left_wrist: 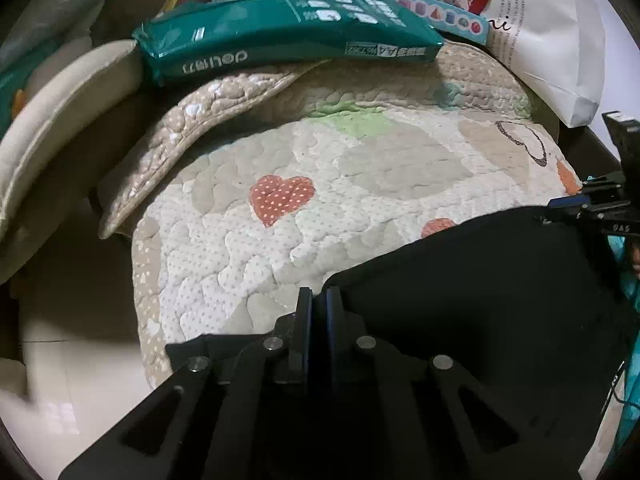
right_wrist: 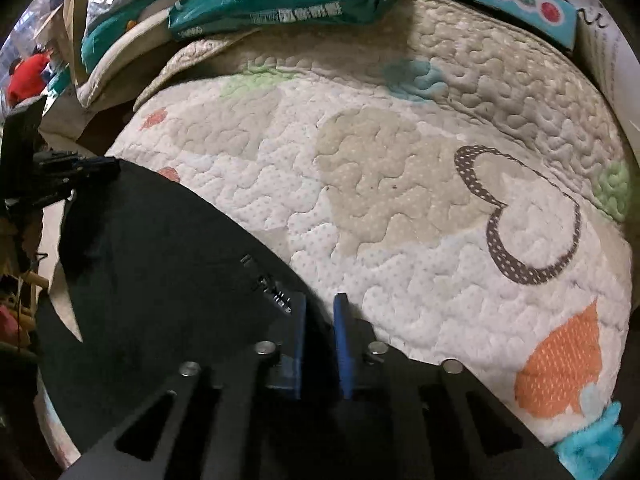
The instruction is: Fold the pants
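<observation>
The left tongs [left_wrist: 319, 300] were drawn narrow, their two black fingers nearly together and pinching the left edge of the black pants [left_wrist: 480, 280]. The right tongs [right_wrist: 320, 312] were likewise drawn close, blue pads a small gap apart, with dark cloth of the pants [right_wrist: 160, 248] running in between them at a corner near a small white label [right_wrist: 272, 288]; they appeared to grip that edge. Each pair of tongs showed in the other's view at the far end of the cloth: the right tongs [left_wrist: 592, 208] at the right rim of the left wrist view, the left tongs [right_wrist: 76, 168] at the left rim of the right wrist view, both at the cloth's edge.

The pants lay as a flat dark panel on a quilted cover [right_wrist: 400, 184] printed with hearts, among them a red dotted heart [left_wrist: 280, 198], a brown outlined heart [right_wrist: 532, 216] and an orange heart [right_wrist: 560, 364]. At the far edge of the quilt rested a green pack [left_wrist: 280, 36], a light blue box with coloured shapes [left_wrist: 440, 14] and a white paper bag [left_wrist: 552, 36].
</observation>
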Demonstrator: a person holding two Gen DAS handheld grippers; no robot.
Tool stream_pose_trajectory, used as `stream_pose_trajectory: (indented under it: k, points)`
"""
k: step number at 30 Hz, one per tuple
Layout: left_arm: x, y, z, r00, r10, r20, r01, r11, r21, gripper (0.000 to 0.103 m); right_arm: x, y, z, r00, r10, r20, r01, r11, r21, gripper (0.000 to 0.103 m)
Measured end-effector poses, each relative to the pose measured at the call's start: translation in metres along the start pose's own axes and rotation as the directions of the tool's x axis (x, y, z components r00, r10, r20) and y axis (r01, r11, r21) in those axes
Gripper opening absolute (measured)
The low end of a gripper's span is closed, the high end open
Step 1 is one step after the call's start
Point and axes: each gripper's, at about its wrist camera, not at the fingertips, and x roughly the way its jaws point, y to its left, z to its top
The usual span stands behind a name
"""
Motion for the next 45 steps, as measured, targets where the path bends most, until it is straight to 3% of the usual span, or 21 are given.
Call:
stream_pose_trajectory:
  k: [6, 12, 20, 24, 30, 32, 35, 36, 38, 39, 40, 43, 45]
  points:
    - [-0.033, -0.009, -0.01, 0.999, 0.009, 0.051, -0.009, 1.0, 0.001, 0.006, -0.032, 0.017, -0.011, 0.998, 0.0, 0.062, -0.001, 1.0, 0.021, 0.007]
    - [-0.096, -0.02, -0.038, 0.992, -0.011, 0.126, 0.014, 1.0, -0.026, 0.006, -0.073, 0.047, -0.039, 0.995, -0.022, 0.101, 0.02, 1.0, 0.015, 0.006]
    - [-0.169, -0.06, -0.128, 0.981, -0.052, 0.184, 0.062, 0.997, -0.051, 0.006, -0.106, 0.096, -0.131, 0.997, -0.037, 0.061, 0.037, 0.999, 0.003, 0.006]
    - [-0.179, -0.077, -0.181, 0.985, -0.041, 0.165, 0.056, 0.994, -0.09, 0.006, -0.104, 0.118, -0.18, 0.999, -0.047, 0.001, 0.047, 0.999, 0.0, 0.003]
    - [-0.155, -0.089, -0.251, 1.0, -0.018, 0.008, 0.019, 0.988, -0.152, 0.006, -0.078, 0.132, -0.236, 0.981, -0.13, -0.145, 0.129, 0.991, -0.021, 0.002]
    - [-0.155, -0.093, -0.264, 1.0, -0.001, -0.03, -0.004, 0.989, -0.15, 0.005, -0.072, 0.135, -0.245, 0.972, -0.146, -0.181, 0.142, 0.989, -0.04, 0.003]
    - [-0.163, -0.085, -0.278, 0.999, -0.033, -0.038, 0.025, 0.98, -0.196, 0.005, -0.074, 0.145, -0.252, 0.965, -0.174, -0.194, 0.163, 0.984, -0.074, 0.004]
    - [-0.167, -0.079, -0.281, 0.999, -0.04, -0.03, 0.033, 0.974, -0.222, 0.005, -0.078, 0.146, -0.251, 0.968, -0.176, -0.18, 0.166, 0.983, -0.073, 0.007]
    - [-0.175, -0.065, -0.285, 0.999, -0.054, -0.001, 0.051, 0.955, -0.291, 0.005, -0.089, 0.146, -0.247, 0.977, -0.161, -0.138, 0.157, 0.987, -0.04, 0.036]
    - [-0.18, -0.057, -0.288, 0.998, -0.062, 0.021, 0.065, 0.942, -0.329, 0.005, -0.097, 0.141, -0.245, 0.983, -0.151, -0.102, 0.152, 0.988, 0.003, 0.069]
    - [-0.185, -0.048, -0.289, 0.996, -0.068, 0.051, 0.082, 0.925, -0.371, 0.005, -0.102, 0.138, -0.243, 0.986, -0.147, -0.076, 0.15, 0.988, 0.032, 0.082]
    - [-0.194, -0.034, -0.289, 0.99, -0.068, 0.123, 0.116, 0.889, -0.443, 0.005, -0.123, 0.114, -0.238, 0.996, -0.085, 0.019, 0.079, 0.975, 0.209, 0.082]
    - [-0.198, -0.031, -0.286, 0.982, -0.083, 0.172, 0.156, 0.87, -0.468, 0.005, -0.133, 0.09, -0.241, 0.996, -0.021, 0.087, -0.013, 0.93, 0.367, 0.078]
